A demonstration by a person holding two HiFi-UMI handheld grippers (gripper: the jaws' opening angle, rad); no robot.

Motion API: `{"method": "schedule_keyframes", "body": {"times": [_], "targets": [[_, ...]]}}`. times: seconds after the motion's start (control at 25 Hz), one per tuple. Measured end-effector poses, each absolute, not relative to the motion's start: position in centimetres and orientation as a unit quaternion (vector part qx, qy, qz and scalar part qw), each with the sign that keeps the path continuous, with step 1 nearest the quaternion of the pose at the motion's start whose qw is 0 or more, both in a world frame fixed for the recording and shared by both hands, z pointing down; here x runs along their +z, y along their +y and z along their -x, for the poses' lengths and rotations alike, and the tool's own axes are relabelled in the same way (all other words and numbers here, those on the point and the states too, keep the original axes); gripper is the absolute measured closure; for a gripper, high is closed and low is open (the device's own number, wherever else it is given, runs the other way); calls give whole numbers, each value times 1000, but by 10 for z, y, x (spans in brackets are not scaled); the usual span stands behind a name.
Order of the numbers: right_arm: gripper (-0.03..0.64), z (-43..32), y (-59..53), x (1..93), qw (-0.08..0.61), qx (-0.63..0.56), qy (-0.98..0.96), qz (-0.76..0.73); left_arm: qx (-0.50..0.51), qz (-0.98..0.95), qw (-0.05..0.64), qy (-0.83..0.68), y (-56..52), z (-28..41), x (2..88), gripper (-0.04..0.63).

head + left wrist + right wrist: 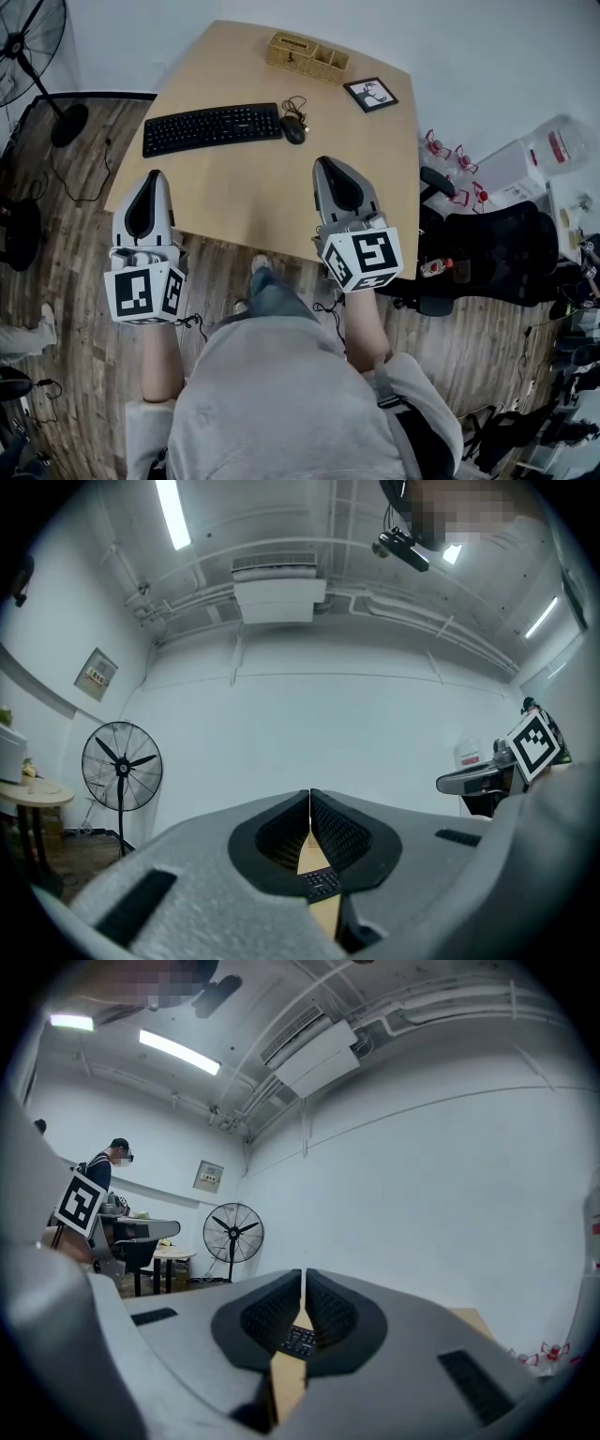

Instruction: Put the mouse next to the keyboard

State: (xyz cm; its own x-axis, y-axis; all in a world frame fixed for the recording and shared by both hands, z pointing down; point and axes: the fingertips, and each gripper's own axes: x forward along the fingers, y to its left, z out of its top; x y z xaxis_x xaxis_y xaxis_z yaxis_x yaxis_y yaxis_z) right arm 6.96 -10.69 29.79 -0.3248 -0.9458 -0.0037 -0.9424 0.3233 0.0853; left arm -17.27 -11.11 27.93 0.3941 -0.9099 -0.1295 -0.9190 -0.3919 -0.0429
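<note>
No brand or lettering can be read anywhere; the only print is the black-and-white square pattern on each gripper's marker cube [364,256]. The table [244,192] carries one mouse [293,129], one keyboard [213,127], one woven basket [307,56] with compartments and one small framed picture [370,94], whose dark drawing is too small to make out. The mouse is small, black and oval, with a thin dark cord [296,104] looped just behind it. It lies just beside the keyboard's right end, perhaps not quite touching, and sits ahead of the right gripper [325,161] and slightly to the left of its fingers [328,1312], well apart from them. The keyboard, black and full-width, lies ahead of the left gripper [153,174] and a little to the right of its fingers [342,832]. Both pairs of fingers are clenched tip to tip on nothing, above the table's near edge. One standing fan [28,47] is on the floor, far to the left of the left fingers.
</note>
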Motion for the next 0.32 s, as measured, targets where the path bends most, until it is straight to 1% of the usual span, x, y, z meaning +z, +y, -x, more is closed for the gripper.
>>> {"method": "schedule_keyframes", "body": {"times": [0.32], "targets": [[598, -65, -107, 292, 15, -42, -815, -578, 43, 830, 52, 553, -111, 178, 279, 584]]}}
